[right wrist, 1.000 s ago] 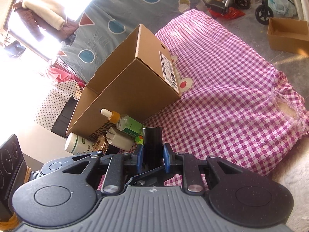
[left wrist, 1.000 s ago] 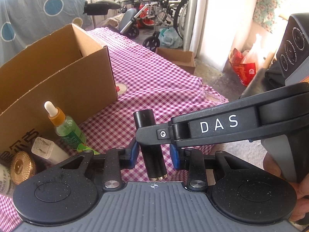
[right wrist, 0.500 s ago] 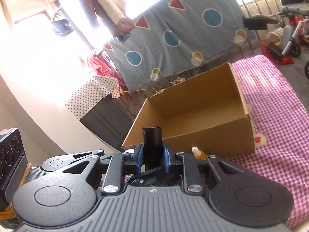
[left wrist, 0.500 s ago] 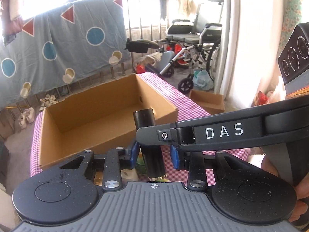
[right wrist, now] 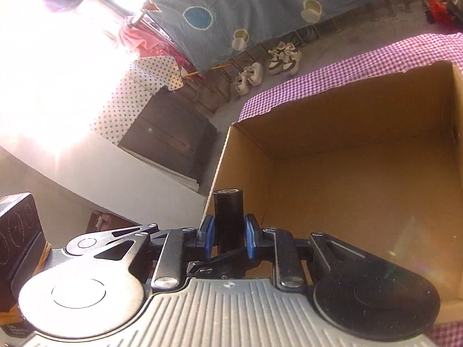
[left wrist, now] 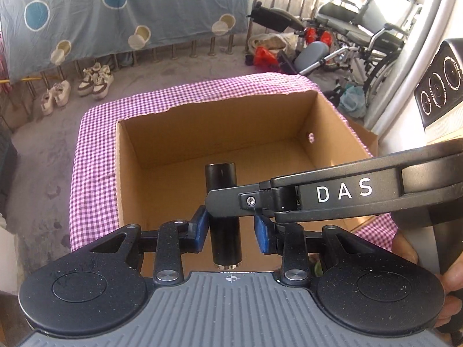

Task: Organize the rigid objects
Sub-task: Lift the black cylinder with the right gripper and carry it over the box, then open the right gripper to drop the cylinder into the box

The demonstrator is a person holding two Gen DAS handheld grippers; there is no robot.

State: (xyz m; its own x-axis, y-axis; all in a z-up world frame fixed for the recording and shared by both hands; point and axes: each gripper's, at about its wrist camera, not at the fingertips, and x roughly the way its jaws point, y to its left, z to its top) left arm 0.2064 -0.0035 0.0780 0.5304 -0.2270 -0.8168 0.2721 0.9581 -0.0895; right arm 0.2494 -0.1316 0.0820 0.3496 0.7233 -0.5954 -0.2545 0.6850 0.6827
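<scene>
A black cylinder (left wrist: pixel 225 240) with a silver ring at its near end stands between the blue pads of my left gripper (left wrist: pixel 230 231), which is shut on it. My right gripper (right wrist: pixel 228 237) is shut on the same cylinder (right wrist: pixel 228 217). One of the right gripper's fingers (left wrist: pixel 332 199), marked DAS, reaches in from the right and crosses the cylinder's front. Both grippers hang above the near part of an open cardboard box (left wrist: pixel 220 133), whose brown floor shows nothing inside. The box (right wrist: pixel 361 133) stands on a purple checked cloth (left wrist: pixel 92 150).
A blue sheet with circles (left wrist: pixel 115 5) hangs behind, with shoes (left wrist: pixel 95 81) on the floor under it. A wheelchair (left wrist: pixel 361 29) stands at the back right and a dark cabinet (right wrist: pixel 167 138) left of the table. A hand (left wrist: pixel 451 289) shows at the right edge.
Both grippers, still shut on the cylinder, rose from beside the box and moved over its open top. The bottles next to the box have dropped out of view.
</scene>
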